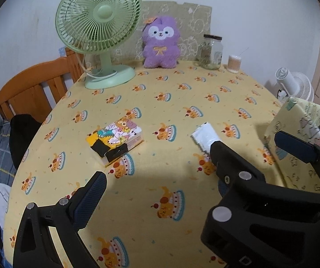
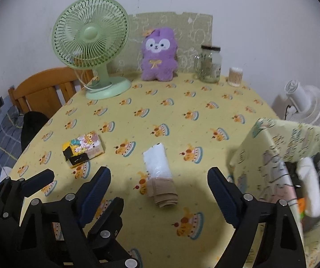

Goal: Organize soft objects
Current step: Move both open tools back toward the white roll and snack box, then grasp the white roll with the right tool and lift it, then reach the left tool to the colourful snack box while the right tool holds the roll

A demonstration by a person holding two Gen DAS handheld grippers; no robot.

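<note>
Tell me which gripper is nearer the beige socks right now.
Right. The right gripper points at the beige socks, which lie just ahead between its open fingers. The left gripper is off to their left, nearer the cartoon packet.

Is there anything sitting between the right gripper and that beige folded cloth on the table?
Nothing visible. The right gripper is open with the beige folded cloth directly ahead between its fingers, on bare tablecloth. The white packet lies just beyond it.
</note>
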